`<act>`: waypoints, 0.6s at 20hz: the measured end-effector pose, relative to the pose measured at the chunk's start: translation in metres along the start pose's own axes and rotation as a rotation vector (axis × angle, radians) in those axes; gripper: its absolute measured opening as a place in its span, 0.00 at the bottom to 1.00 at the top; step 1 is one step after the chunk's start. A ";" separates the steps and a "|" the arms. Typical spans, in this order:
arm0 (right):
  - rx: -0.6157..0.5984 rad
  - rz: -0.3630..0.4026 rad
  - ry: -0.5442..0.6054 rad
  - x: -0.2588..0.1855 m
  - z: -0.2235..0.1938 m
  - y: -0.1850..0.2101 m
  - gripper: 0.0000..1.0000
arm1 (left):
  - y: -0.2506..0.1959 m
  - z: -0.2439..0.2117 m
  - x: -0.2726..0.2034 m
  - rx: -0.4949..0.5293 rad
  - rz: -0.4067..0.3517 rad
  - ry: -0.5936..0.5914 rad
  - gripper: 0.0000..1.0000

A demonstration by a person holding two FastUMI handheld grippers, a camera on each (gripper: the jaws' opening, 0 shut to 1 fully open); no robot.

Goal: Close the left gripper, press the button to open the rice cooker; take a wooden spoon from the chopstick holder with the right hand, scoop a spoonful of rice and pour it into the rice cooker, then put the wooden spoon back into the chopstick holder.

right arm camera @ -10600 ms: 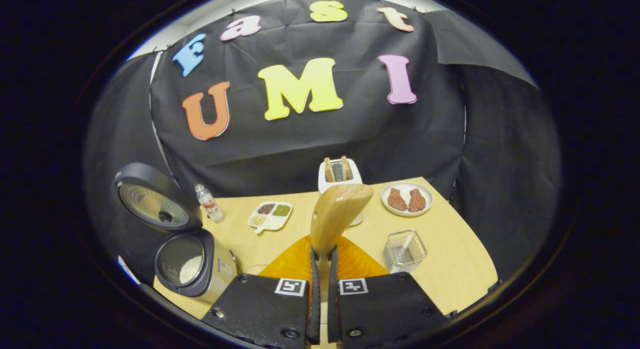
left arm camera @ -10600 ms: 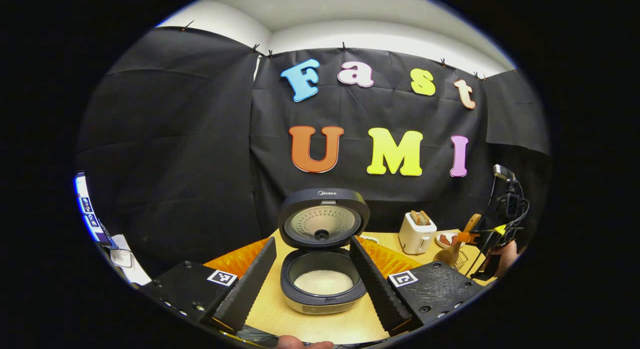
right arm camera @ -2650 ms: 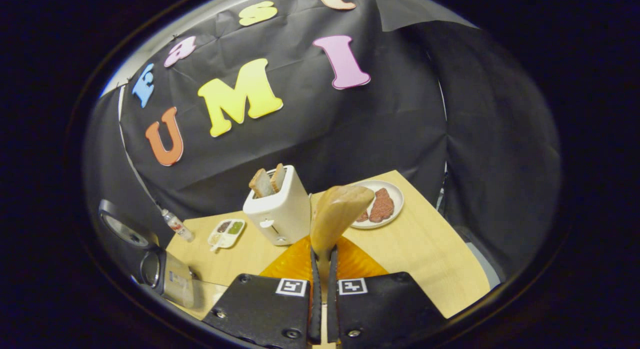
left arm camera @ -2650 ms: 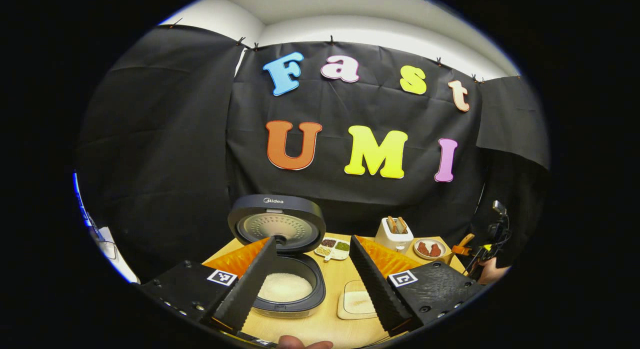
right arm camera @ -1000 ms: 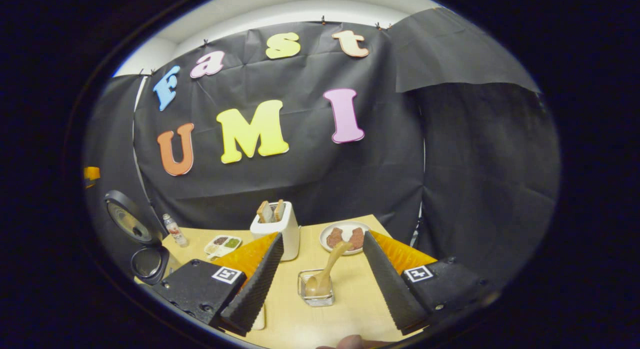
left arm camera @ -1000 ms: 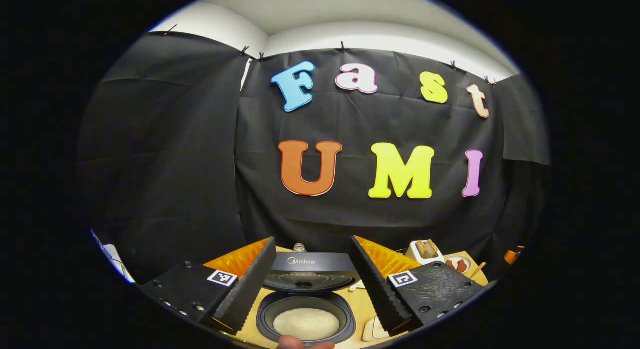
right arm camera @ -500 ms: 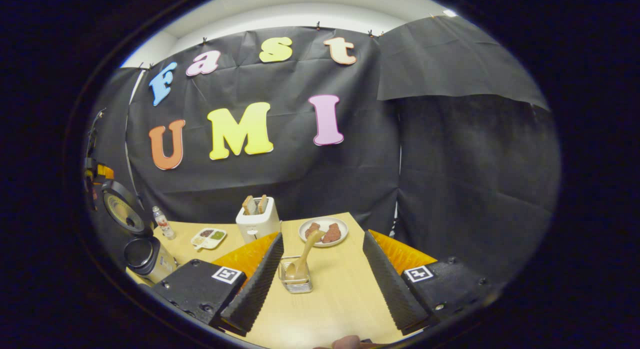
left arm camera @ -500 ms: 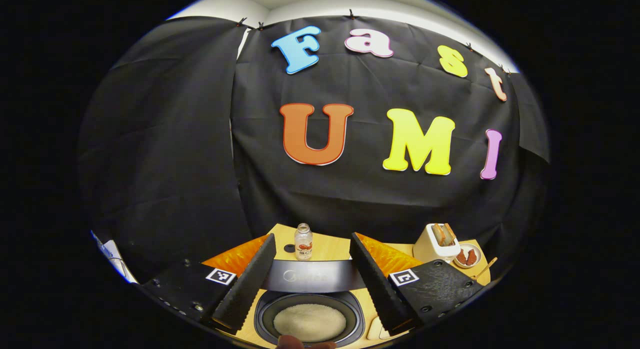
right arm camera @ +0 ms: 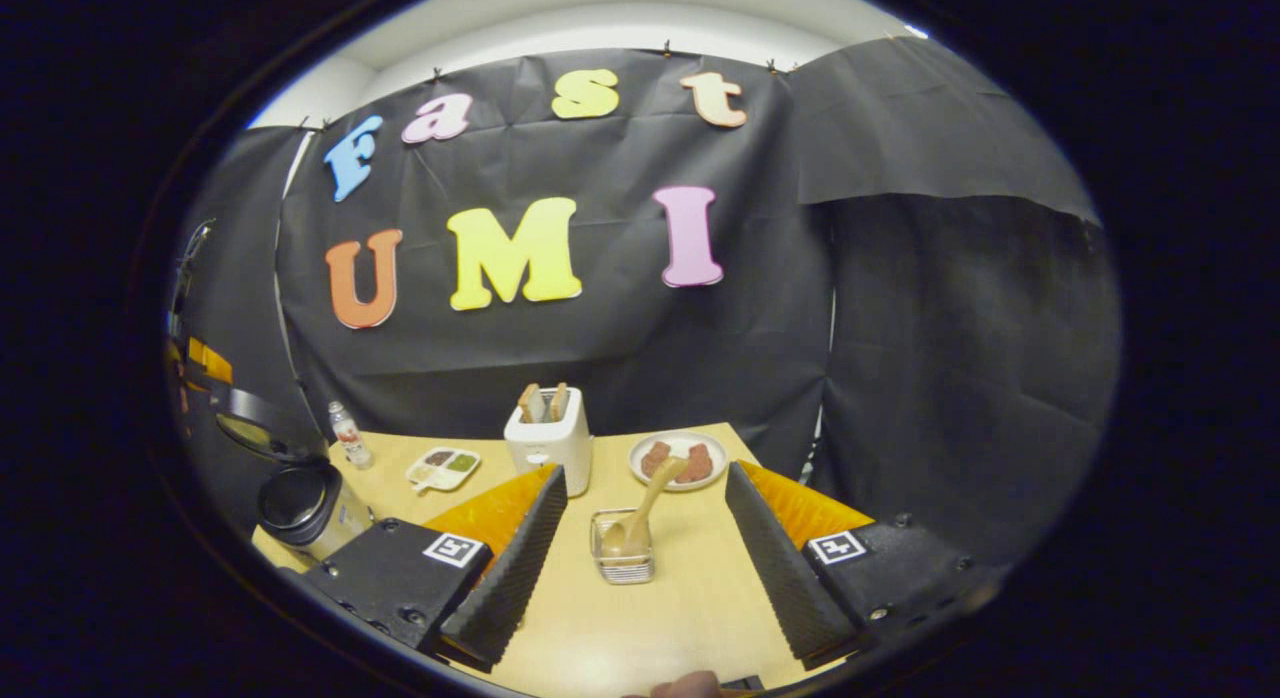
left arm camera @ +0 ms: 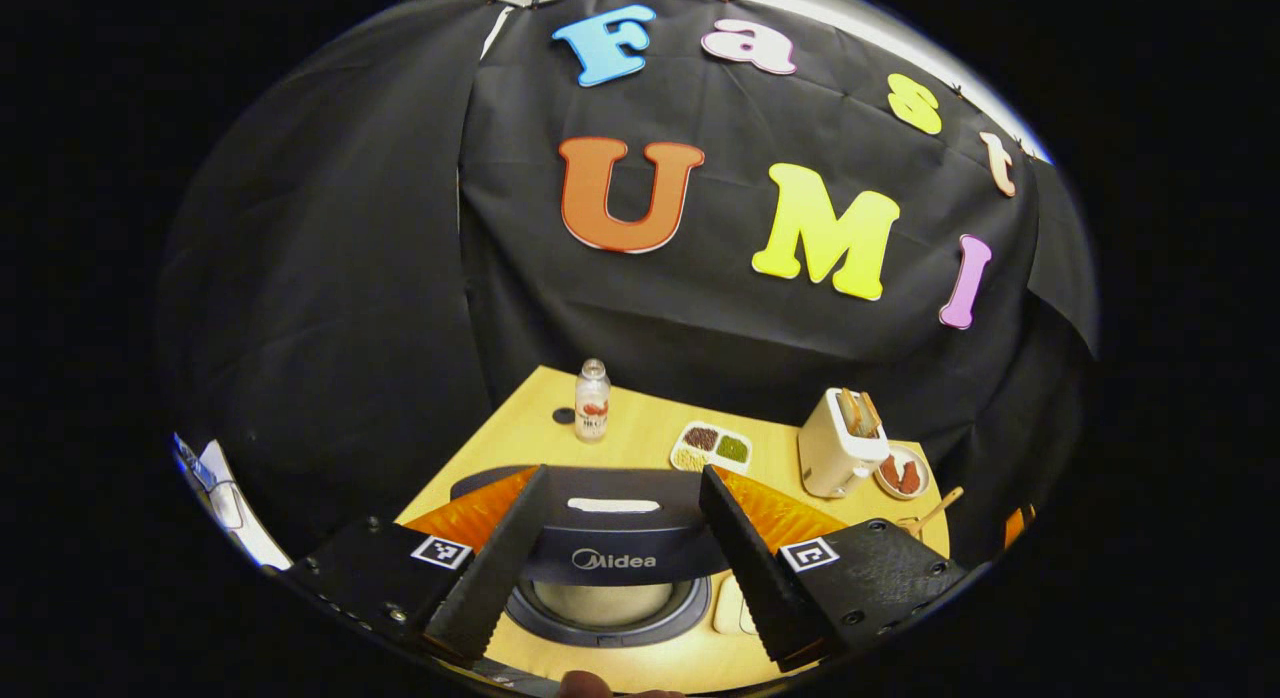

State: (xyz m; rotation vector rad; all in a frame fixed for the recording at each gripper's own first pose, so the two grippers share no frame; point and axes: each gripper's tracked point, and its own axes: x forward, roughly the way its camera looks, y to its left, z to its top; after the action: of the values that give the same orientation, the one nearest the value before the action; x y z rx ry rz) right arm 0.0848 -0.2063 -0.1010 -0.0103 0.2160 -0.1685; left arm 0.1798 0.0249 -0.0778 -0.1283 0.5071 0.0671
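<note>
Judging by the light wooden spoon [right arm camera: 640, 518] standing bowl-down in the clear wire-edged chopstick holder [right arm camera: 622, 553] right of the dark round rice cooker [right arm camera: 300, 503], the task looks finished, with left tool [left arm camera: 615, 558] and right tool [right arm camera: 645, 553] both wide open, empty.

left gripper [left arm camera: 612, 568]: jaws spread wide, nothing held | cooker [left arm camera: 610, 578]: lid [left arm camera: 612, 523] tilted low over pot, between the fingers | table [left arm camera: 520, 428]: bottle [left arm camera: 592, 401], seed tray [left arm camera: 714, 447], toaster [left arm camera: 838, 443] seen behind
</note>
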 end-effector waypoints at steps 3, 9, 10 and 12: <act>-0.027 0.038 0.020 0.001 -0.007 0.017 0.99 | -0.002 -0.038 -0.004 -0.015 -0.007 0.069 0.97; -0.048 0.059 0.032 0.002 -0.008 0.030 1.00 | 0.008 -0.112 0.005 -0.047 -0.007 0.215 0.97; -0.045 0.063 0.037 0.001 -0.009 0.032 1.00 | 0.009 -0.122 0.010 -0.061 -0.010 0.240 0.96; -0.044 0.070 0.041 0.003 -0.009 0.036 0.99 | 0.010 -0.136 0.017 -0.080 -0.013 0.272 0.95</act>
State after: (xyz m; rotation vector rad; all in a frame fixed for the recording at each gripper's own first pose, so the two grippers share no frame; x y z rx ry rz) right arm 0.0917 -0.1708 -0.1116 -0.0428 0.2609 -0.0946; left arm 0.1285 0.0164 -0.2048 -0.2212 0.7755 0.0575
